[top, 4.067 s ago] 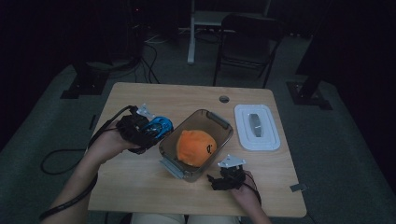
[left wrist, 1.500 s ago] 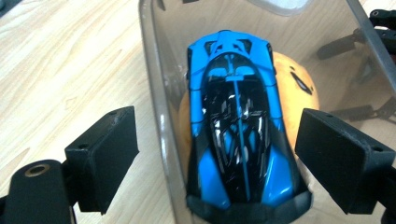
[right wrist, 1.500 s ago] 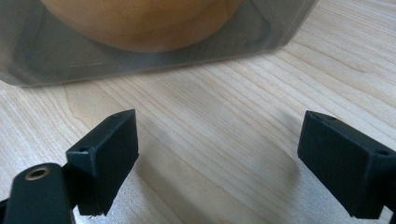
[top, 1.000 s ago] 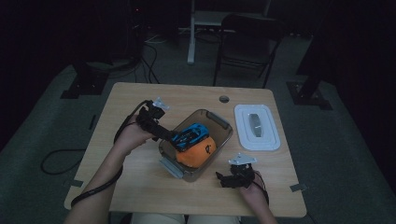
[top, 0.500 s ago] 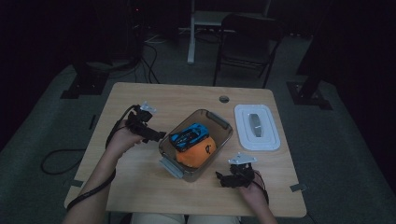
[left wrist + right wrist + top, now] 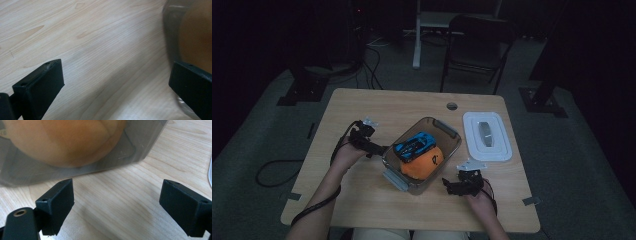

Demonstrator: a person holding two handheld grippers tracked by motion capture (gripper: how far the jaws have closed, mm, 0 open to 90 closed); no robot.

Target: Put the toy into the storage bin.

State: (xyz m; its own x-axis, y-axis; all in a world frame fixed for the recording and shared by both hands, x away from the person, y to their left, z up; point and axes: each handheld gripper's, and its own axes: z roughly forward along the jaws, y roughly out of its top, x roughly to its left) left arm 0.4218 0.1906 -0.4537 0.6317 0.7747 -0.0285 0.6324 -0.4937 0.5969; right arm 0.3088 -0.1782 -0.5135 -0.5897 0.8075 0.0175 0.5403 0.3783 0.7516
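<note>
The car [image 6: 414, 145] lies on the cap [image 6: 424, 163] in the box [image 6: 445, 129] at mid-table [image 6: 377, 107] — lid [image 6: 487, 136] just right — grippers at its left [image 6: 379, 149] and near-right [image 6: 447, 186].

This looks like a lab or recording studio rather than a home. A plain wooden table [image 6: 377, 107] with a cable hole [image 6: 452, 106] stands alone on grey carpet [image 6: 257, 150], lit from above while the surroundings stay dark. Black stand bases [image 6: 299, 92] sit on the floor at both sides of the table, and cables [image 6: 372, 70] run loose across the carpet. Bits of tape [image 6: 530, 201] mark the table's edges. Behind it are a folding chair [image 6: 472, 45] and the leg of a white desk [image 6: 417, 40].
</note>
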